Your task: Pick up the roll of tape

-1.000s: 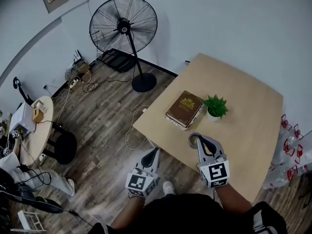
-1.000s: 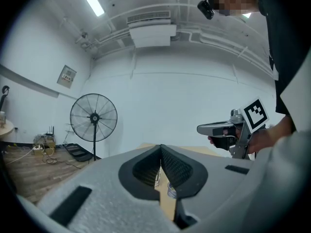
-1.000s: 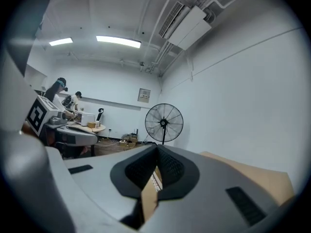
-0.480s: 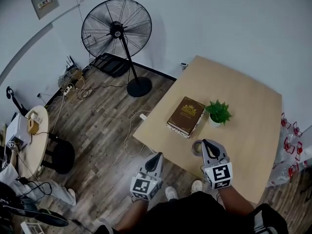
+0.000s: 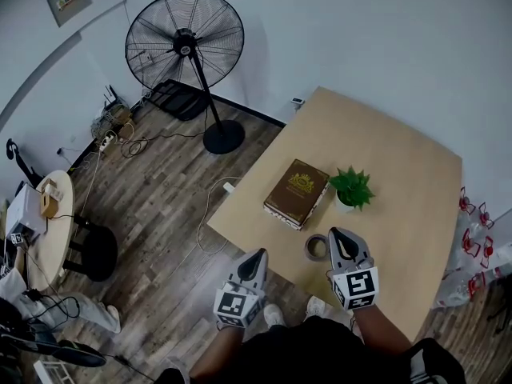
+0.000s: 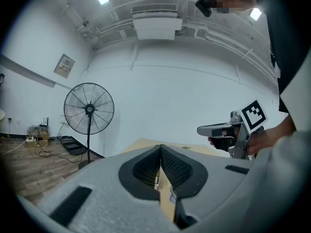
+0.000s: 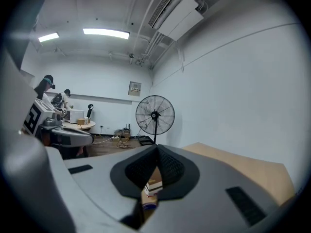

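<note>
The roll of tape [image 5: 317, 248], a grey ring, lies flat on the wooden table [image 5: 400, 158] near its front edge. My right gripper [image 5: 340, 234] is shut, with its tip just to the right of the roll and nothing between the jaws. In the right gripper view the right gripper's [image 7: 157, 147] pads meet at the tip. My left gripper [image 5: 258, 255] is shut too and hangs over the floor, left of the table's front corner. In the left gripper view the left gripper [image 6: 161, 146] points at the table's edge.
A brown book [image 5: 298, 192] and a small potted plant [image 5: 352, 186] stand just beyond the tape. A large black pedestal fan [image 5: 186, 38] is on the wood floor at the left, with cables, a round side table [image 5: 44, 230] and a black stool [image 5: 96, 254].
The view has shifted and both grippers have drifted a little. The right gripper's tip, earlier over the tape roll, now sits just right of it. Both jaws stay shut.
</note>
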`<state>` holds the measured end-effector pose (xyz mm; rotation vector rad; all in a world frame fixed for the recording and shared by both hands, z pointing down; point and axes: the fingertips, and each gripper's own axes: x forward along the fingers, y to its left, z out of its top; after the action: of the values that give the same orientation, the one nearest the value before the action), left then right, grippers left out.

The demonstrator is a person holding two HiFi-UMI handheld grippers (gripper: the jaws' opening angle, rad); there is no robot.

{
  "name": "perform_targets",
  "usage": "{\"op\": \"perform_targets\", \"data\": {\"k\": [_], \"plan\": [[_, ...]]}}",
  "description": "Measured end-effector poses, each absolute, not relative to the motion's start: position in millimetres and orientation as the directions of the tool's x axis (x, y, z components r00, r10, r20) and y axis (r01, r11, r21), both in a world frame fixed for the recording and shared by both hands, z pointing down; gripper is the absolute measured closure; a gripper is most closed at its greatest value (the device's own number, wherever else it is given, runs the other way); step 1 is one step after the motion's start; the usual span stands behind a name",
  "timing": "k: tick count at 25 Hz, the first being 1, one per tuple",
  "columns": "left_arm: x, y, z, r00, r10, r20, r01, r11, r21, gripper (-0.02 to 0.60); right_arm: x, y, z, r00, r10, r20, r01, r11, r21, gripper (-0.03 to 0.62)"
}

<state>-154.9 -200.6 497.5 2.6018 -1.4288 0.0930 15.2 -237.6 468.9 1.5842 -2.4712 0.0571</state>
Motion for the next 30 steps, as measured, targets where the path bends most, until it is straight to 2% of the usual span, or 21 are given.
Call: {"op": "perform_targets", "data": {"k": [24,30], "plan": [[-127,-230,544,0.499,-0.836,0.228,-0.866,-0.479,0.14,0.58,37,-288,577,-0.433,-0.793,0.428,-0.872,0.488,0.022,0.598],[-129,-236,544,0.493,-0.837,0.238,-0.87,-0.475,0.134,0.58,32,-286,628,-0.446,-0.694,0.566,-0.848,0.529,-0.02,0.514]]}}
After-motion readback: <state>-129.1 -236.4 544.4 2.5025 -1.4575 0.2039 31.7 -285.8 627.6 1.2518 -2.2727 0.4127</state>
